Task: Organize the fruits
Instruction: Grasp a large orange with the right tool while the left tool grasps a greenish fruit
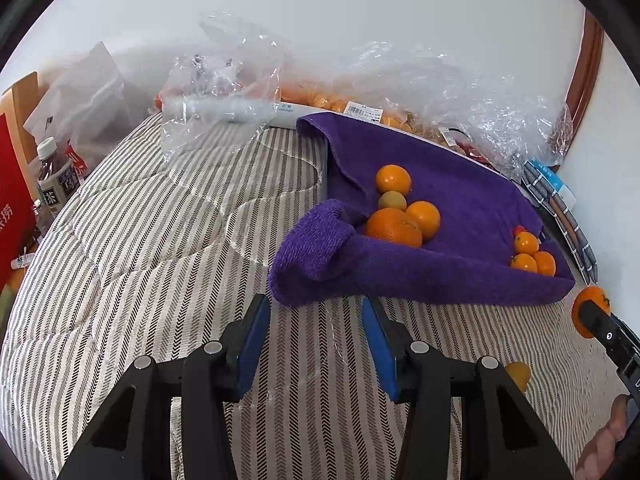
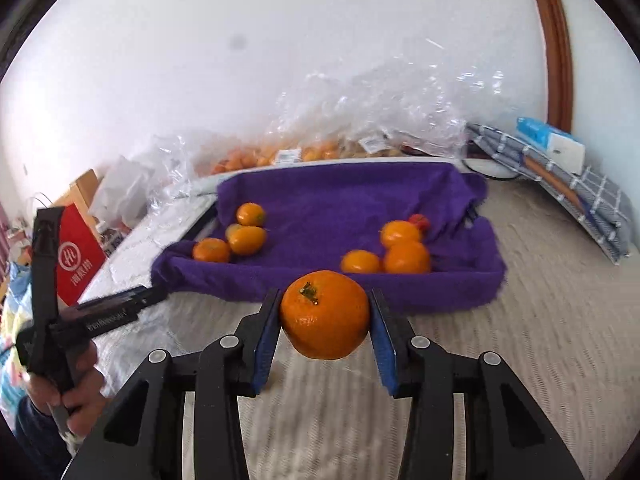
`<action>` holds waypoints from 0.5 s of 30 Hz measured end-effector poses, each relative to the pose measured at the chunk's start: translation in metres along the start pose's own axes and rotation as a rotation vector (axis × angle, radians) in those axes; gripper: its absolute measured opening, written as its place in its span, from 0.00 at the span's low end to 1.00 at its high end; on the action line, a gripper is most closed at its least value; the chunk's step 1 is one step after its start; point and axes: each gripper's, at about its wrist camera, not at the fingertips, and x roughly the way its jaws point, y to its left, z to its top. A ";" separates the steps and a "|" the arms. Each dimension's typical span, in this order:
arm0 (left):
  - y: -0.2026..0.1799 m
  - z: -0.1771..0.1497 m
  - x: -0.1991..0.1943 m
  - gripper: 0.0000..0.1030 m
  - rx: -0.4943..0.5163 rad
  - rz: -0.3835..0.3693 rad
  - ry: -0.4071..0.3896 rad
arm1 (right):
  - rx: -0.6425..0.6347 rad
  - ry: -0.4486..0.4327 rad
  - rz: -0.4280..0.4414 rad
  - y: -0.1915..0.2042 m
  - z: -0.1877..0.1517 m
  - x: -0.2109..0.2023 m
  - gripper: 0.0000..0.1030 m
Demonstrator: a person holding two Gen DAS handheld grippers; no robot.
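Note:
A purple towel point(image 1: 440, 268) point(image 2: 360, 196) lines a tray on the striped bed. On it lie two groups of oranges: a left group point(image 1: 394, 226) point(image 2: 240, 238) and a right group point(image 1: 534, 254) point(image 2: 400, 252). My right gripper point(image 2: 325, 312) is shut on an orange point(image 2: 325, 315), held above the bed just in front of the towel; the held orange also shows in the left wrist view point(image 1: 588, 312). My left gripper point(image 1: 316, 308) is open and empty, near the towel's front left corner. One more orange point(image 1: 518, 374) lies on the bed behind my left gripper's right finger.
Clear plastic bags with more fruit point(image 1: 360, 108) point(image 2: 320, 148) lie along the wall behind the tray. A red box point(image 2: 78, 256) and a bottle point(image 1: 54, 176) stand at the left. Folded checked cloth point(image 2: 580, 196) lies at the right.

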 end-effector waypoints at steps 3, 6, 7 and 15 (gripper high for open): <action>-0.004 0.000 -0.001 0.44 0.020 0.029 -0.005 | -0.002 0.012 -0.038 -0.020 -0.011 -0.005 0.41; -0.006 0.000 -0.003 0.44 0.041 0.035 -0.012 | 0.034 0.030 -0.060 -0.039 -0.021 -0.004 0.41; -0.008 0.000 -0.003 0.44 0.052 0.024 -0.008 | 0.055 0.037 -0.059 -0.046 -0.024 -0.004 0.41; -0.038 -0.011 -0.013 0.44 0.097 -0.095 0.010 | 0.077 0.029 -0.076 -0.065 -0.030 -0.013 0.41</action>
